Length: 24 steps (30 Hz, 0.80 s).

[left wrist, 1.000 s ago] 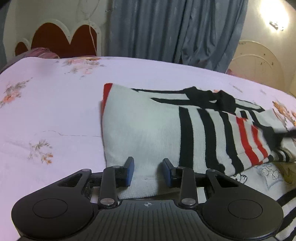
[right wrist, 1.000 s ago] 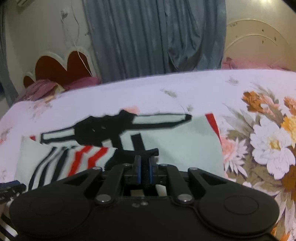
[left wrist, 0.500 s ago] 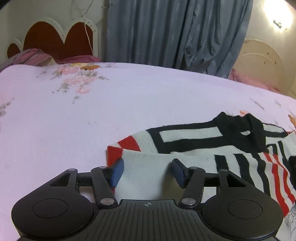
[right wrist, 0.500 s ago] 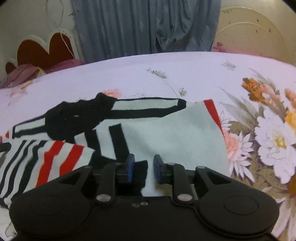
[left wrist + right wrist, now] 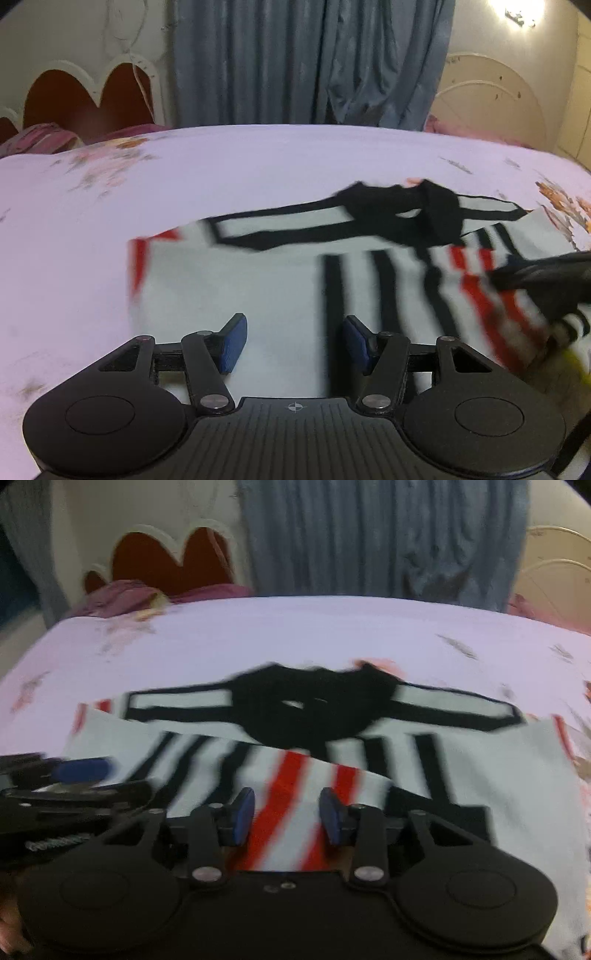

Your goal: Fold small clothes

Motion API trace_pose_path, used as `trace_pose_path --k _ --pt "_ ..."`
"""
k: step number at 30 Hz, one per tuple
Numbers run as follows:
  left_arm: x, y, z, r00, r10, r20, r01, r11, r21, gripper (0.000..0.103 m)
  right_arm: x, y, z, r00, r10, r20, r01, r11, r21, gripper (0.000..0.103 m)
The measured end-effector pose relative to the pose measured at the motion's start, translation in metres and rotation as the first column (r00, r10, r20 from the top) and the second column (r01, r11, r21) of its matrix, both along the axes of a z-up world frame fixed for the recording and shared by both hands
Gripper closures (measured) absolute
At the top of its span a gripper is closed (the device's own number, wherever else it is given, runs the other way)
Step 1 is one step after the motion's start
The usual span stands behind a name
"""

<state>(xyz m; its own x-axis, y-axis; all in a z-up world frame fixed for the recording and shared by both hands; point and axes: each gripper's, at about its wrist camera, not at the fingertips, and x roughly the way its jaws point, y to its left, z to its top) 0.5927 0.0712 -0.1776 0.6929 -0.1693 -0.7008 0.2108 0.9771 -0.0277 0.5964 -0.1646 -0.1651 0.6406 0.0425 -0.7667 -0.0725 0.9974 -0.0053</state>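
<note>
The right gripper (image 5: 287, 814) hangs over a white knitted garment with black and red stripes (image 5: 517, 775) spread on a pale lilac floral bedsheet (image 5: 295, 627). Its jaws stand parted, blue pads clear of the red-striped fold lying between them. Left of the jaws, the left gripper (image 5: 79, 770) intrudes, blurred. Beyond hangs a grey-blue curtain (image 5: 369, 535).

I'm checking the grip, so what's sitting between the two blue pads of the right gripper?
In the right wrist view, the red-striped part of the sweater lies between the right gripper's pads; they stand apart, not pinching it.
</note>
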Motion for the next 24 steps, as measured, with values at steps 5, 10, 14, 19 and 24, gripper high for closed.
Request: trace_pose_path --k 5,10,14,19,24 --pt "-0.013 0.023 0.006 0.997 0.072 0.010 -0.072 0.997 0.041 0.046 -0.015 -0.052 0.007 0.997 -0.069 -0.020 0.069 0.998 -0.010 0.084" --pt "-0.033 -0.015 0.028 0.997 0.023 0.067 -0.021 0.999 -0.028 0.046 -0.032 -0.021 0.028 0.999 -0.011 0.045 0.011 1.000 0.003 0.070" --pt "-0.038 -0.041 -0.001 0.999 -0.015 -0.032 0.016 1.000 0.019 0.045 -0.039 0.004 0.009 0.999 0.048 -0.016 -0.049 0.997 -0.057 0.069" --pt "-0.059 -0.030 0.008 1.000 -0.002 0.009 0.002 0.998 0.058 0.043 -0.050 -0.009 0.008 0.998 0.048 -0.039 -0.050 0.997 -0.063 0.070" --pt "-0.065 -0.002 0.005 0.999 0.044 -0.022 -0.042 0.997 0.063 0.043 -0.058 -0.033 0.018 0.999 -0.048 0.010 0.048 0.998 -0.050 0.069"
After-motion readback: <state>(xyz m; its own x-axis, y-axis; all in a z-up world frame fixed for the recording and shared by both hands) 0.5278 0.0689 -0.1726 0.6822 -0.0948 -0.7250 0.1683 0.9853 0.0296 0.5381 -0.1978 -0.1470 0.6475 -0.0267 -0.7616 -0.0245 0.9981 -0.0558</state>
